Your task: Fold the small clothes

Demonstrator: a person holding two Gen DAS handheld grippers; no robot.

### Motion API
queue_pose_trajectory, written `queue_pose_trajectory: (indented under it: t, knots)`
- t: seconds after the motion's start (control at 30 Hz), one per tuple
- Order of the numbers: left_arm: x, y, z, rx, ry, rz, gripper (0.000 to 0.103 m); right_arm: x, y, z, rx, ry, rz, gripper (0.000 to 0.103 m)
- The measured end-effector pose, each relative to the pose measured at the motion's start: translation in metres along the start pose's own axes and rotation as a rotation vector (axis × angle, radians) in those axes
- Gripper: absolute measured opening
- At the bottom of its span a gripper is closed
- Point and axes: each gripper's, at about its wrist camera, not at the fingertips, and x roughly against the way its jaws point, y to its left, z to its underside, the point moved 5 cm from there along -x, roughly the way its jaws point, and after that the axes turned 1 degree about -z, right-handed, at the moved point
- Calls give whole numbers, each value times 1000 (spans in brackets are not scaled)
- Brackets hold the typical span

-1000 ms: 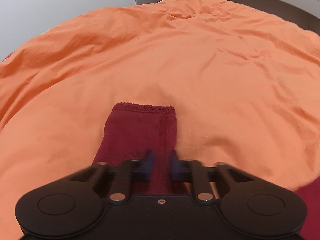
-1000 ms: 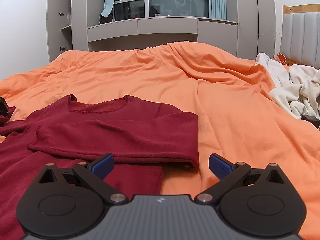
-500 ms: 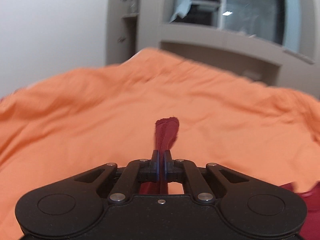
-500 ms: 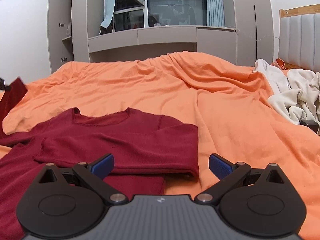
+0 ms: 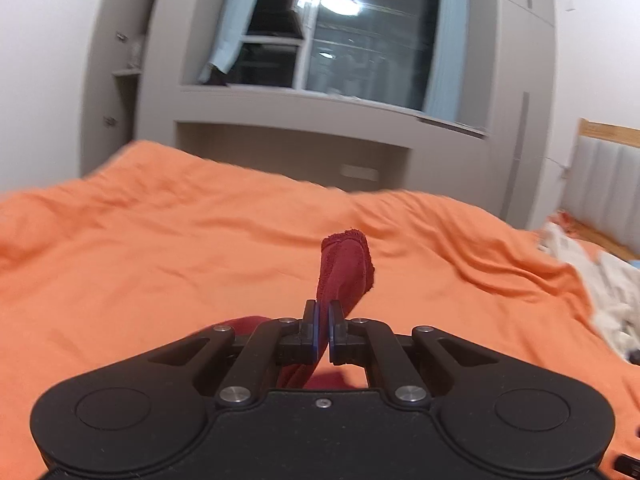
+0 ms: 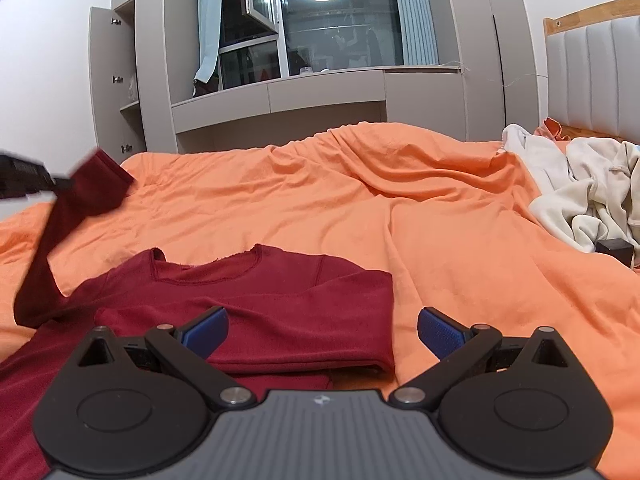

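Note:
A dark red long-sleeved top lies on the orange bed cover, one sleeve folded across its chest. My left gripper is shut on the other sleeve, whose cuff stands up past the fingers. In the right wrist view that sleeve is lifted off the bed at the far left, held by the left gripper. My right gripper is open and empty, low over the top's folded sleeve.
A pile of cream clothes lies at the right, near the padded headboard. A small black object sits beside the pile. Grey cabinets and a window stand behind the bed.
My left gripper closed on the sleeve and lifted it up off the bed, swinging toward the right. The right gripper stayed open and rose slightly.

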Motion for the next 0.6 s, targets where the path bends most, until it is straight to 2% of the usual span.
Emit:
queue_pose_trajectory:
  t: [0.2,0.4,0.5,0.6]
  knots:
    - [-27,-51,61,-57,98,70,4,2,-4,-2,-25,-3,2,103]
    - [-33,-65,109,-30,195,133,5,1,-4,-1,-27,1,1,103]
    - [-29,-65,124,-21,241,155,9,-2,-3,1,-26,11,-1,103]
    - [-24,-63,130,-7,272,178,22,-5,-2,3,-23,24,-5,103]
